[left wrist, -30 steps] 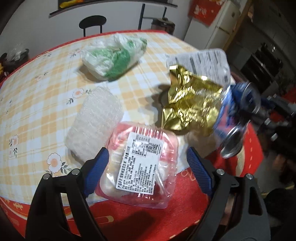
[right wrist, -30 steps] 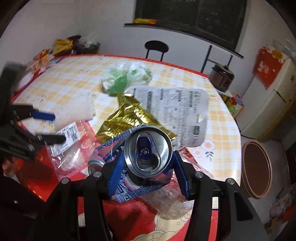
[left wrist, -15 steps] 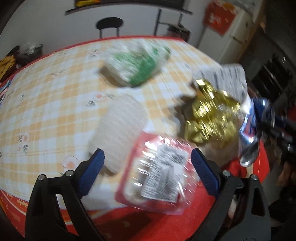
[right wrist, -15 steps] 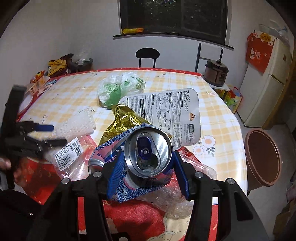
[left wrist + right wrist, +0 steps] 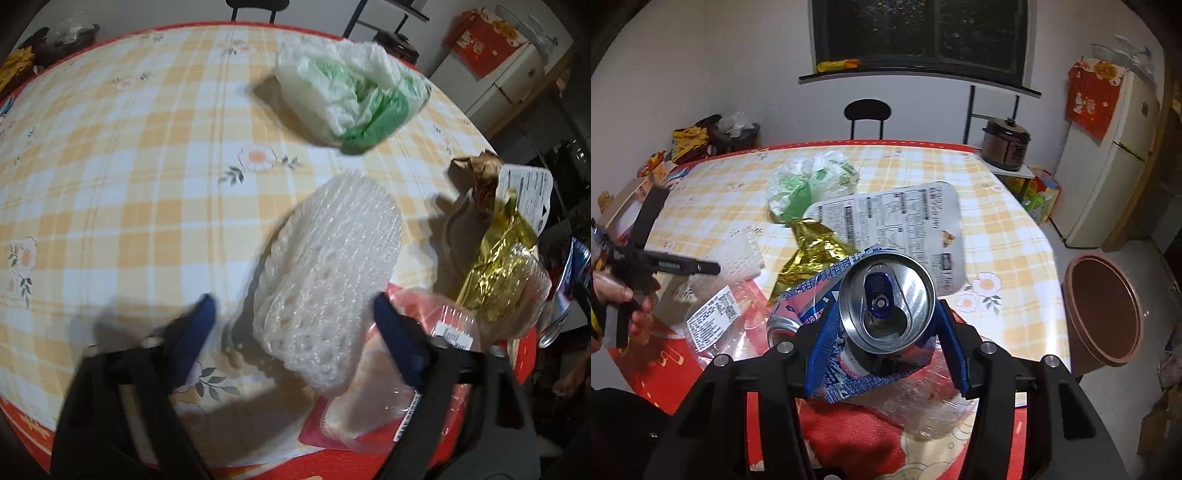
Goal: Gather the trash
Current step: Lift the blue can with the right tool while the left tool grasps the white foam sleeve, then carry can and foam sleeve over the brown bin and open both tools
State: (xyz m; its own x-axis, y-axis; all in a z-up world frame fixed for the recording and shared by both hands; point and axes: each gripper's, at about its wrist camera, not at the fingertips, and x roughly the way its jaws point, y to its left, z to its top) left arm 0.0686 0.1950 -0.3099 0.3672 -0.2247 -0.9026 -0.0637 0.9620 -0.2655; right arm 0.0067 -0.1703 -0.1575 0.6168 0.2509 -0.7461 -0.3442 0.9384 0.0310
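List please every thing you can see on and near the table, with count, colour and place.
Foam net sleeve: one, white, between the left gripper's fingers.
Crumpled plastic bag: one, white and green, far side of table.
Foil wrapper: one, gold, middle.
Printed lid film: one, white, behind the can.
Clear labelled tray: one, near edge.
Drink can: one, silver top, in right gripper.
Bin: one, brown, on floor.
Left gripper: open, has just been closing.
Right gripper: shut on can.

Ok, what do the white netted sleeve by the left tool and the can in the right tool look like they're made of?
The netted sleeve looks like soft white foam mesh: matte strands in an open lattice, probably fruit padding. The can looks like aluminium: a shiny brushed silver lid with a blue pull tab, its printed wall crumpled between the right tool's pads.
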